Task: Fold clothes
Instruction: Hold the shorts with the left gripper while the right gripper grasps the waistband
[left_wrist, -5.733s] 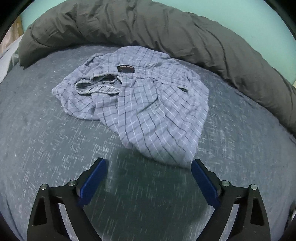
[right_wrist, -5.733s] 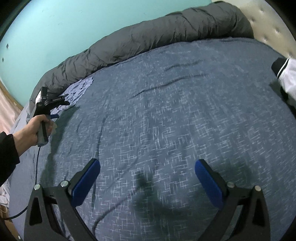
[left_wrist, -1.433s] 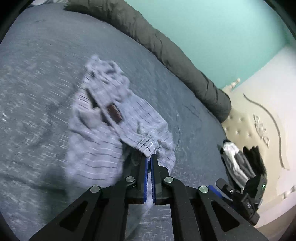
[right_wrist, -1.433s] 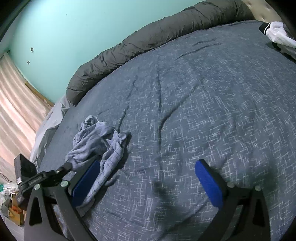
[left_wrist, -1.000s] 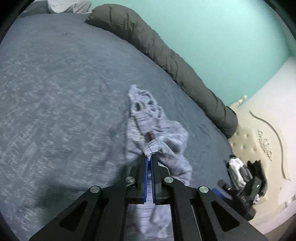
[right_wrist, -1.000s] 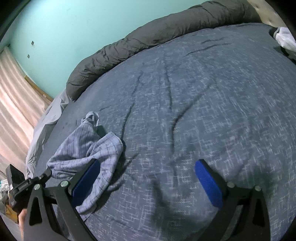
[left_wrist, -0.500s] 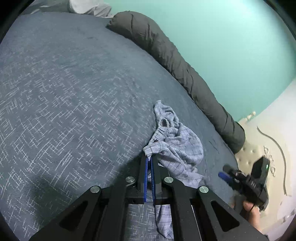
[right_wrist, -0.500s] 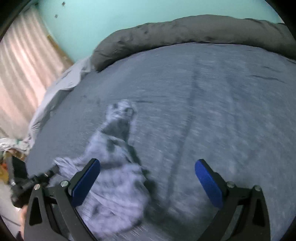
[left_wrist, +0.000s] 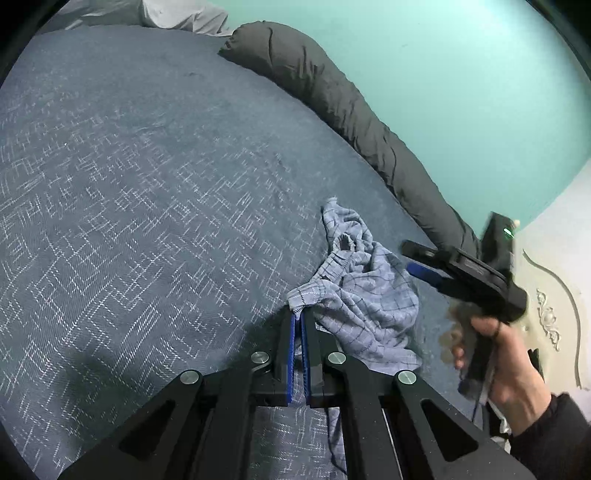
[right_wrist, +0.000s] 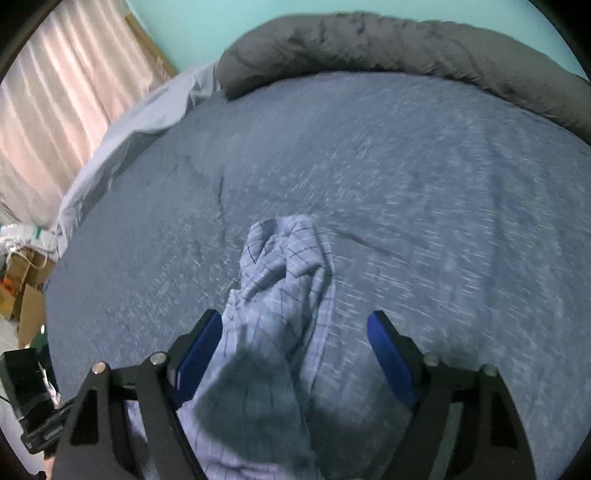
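**Checked Cloth on the Big Blue Bed**

A big bed (left_wrist: 147, 184) fills most of both views. It has a dark blue cover with little white marks. A long dark grey rolled blanket (left_wrist: 332, 99) lies along the far edge of the bed, next to a green wall (left_wrist: 461, 74). In the right wrist view, pale curtains (right_wrist: 55, 92) hang on the left side, and some brown boxes (right_wrist: 26, 295) sit low by the bed.

The checked cloth (left_wrist: 365, 295) is light blue with thin dark lines. It lies bunched up on the bed cover, out in the open and apart from the grey blanket. One edge of it is lifted off the bed.

The left gripper (left_wrist: 297, 321) has its fingers clenched tight on that edge of the cloth. Only a thin bit of cloth sticks out past the blue tips.

The right gripper (right_wrist: 295, 347) is held in a person's hand (left_wrist: 509, 362) with a dark sleeve. It points down at the cloth. Its fingers are apart and are closing. The cloth sits between them, near the left blue finger, but I cannot tell if that finger touches it. The right finger has only bed cover by it. The right wrist view is blurry.
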